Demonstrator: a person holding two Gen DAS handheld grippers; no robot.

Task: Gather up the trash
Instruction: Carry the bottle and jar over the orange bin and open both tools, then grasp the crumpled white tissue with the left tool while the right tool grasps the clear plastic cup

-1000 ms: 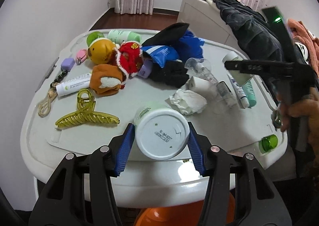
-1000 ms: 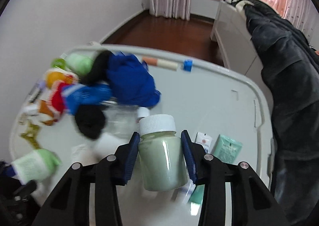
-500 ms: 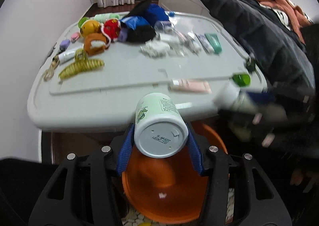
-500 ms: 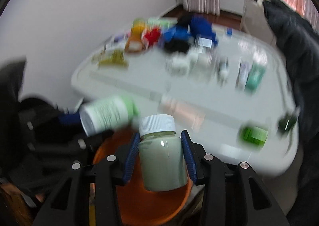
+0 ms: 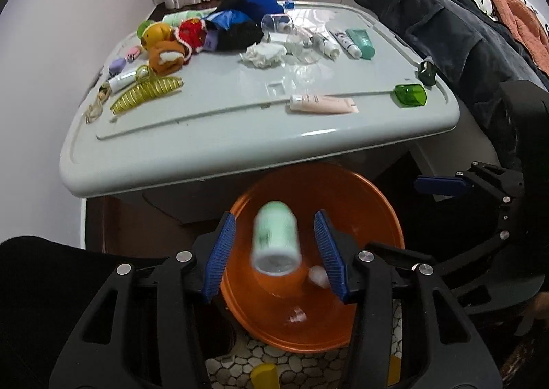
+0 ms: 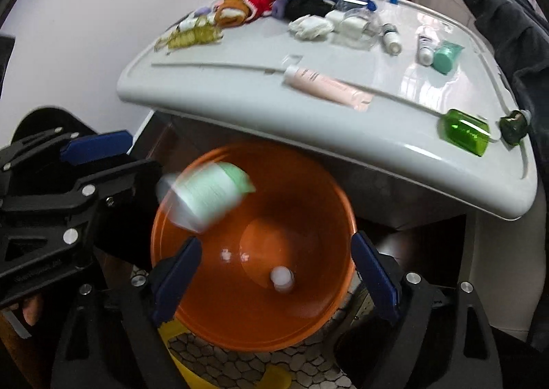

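Right wrist view: both hand-held grippers (image 6: 272,282) angle down over the orange basin (image 6: 192,306), jaws apart, empty.

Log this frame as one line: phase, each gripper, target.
phase: dropping trash | left gripper: open, green-white bottle falling free | right gripper: opening, nothing between jaws | target: orange bin

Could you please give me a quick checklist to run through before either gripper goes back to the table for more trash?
1. Left gripper free of the green-labelled bottle: ok, pads apart from it; it blurs above the orange bin.
2. Right gripper empty: ok, jaws opening, nothing between them.
3. White-capped bottle inside the bin: ok, at the bottom.
4. Green-labelled bottle landed: not ok, not yet at the bottom.
5. Trash left on the table: ok; crumpled tissue and pink tube remain.
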